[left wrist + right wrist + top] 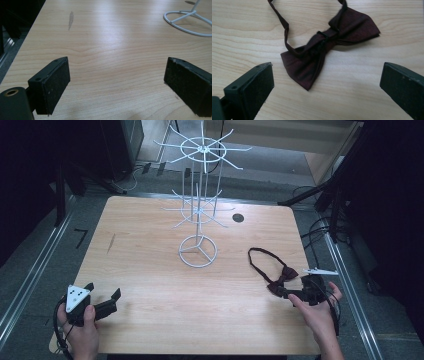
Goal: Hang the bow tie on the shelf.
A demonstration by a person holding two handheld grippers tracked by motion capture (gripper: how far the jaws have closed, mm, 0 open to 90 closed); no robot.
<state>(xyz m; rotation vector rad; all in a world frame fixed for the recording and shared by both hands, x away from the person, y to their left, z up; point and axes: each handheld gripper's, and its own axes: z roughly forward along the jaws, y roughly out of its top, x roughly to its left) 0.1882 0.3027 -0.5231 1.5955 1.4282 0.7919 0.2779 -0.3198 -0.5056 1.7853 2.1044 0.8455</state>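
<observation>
My right gripper point(325, 82), jaws spread wide, hovers just short of the dark maroon fabric bow tie point(329, 47) lying flat on the light wooden table point(150, 270). It looks soft, light and floppy; I'd pinch its centre knot. My left gripper point(116, 82) rests released, well apart.

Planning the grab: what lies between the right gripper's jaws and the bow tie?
Nothing but bare table. In the right gripper view, the open right gripper points at the bow tie just ahead.
</observation>
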